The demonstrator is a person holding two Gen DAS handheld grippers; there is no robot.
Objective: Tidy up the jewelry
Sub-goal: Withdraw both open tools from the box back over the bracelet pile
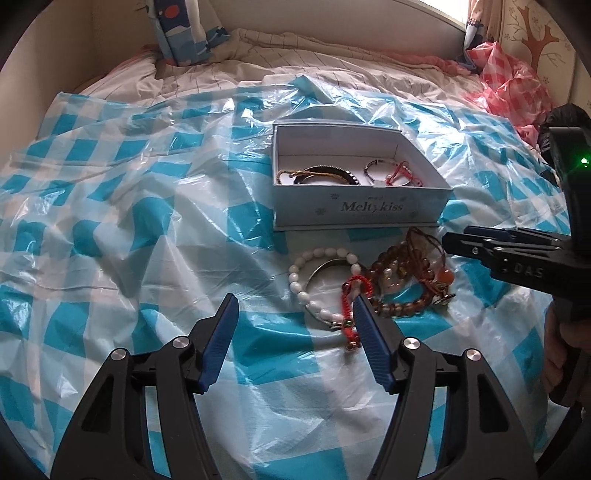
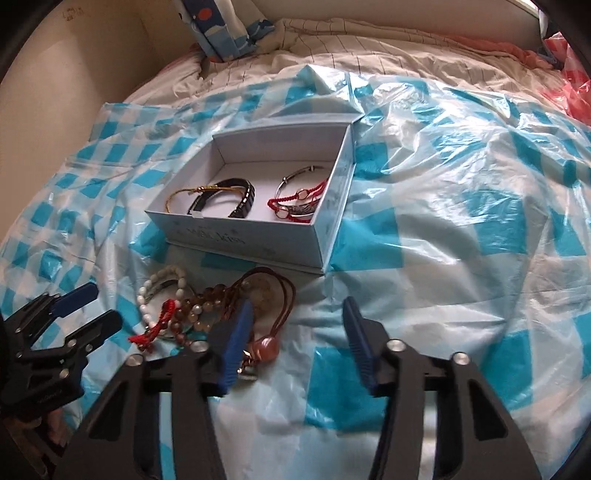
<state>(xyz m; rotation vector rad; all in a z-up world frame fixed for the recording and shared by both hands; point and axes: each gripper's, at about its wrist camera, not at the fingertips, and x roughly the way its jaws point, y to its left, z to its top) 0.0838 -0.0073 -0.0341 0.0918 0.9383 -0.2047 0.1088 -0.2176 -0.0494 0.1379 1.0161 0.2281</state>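
A pale blue "Meltykiss" box (image 1: 362,212) lies open on the bed and holds a black bangle (image 2: 242,195), a gold cord and a red cord bracelet (image 2: 295,206). In front of it lies a pile: a white bead bracelet (image 1: 301,284), a red cord bracelet (image 1: 349,314) and brown bead bracelets (image 1: 402,280). My left gripper (image 1: 295,306) is open and empty, its right finger beside the red cord. My right gripper (image 2: 295,310) is open and empty, just right of the pile (image 2: 207,306). It shows from the side in the left wrist view (image 1: 458,240).
A blue-and-white checked plastic sheet (image 1: 129,221) covers the crumpled bedding. A pink checked plastic bag (image 1: 506,81) lies at the far right. A blue patterned pillow (image 1: 184,29) stands at the headboard. A wall (image 2: 55,92) borders the bed on the left.
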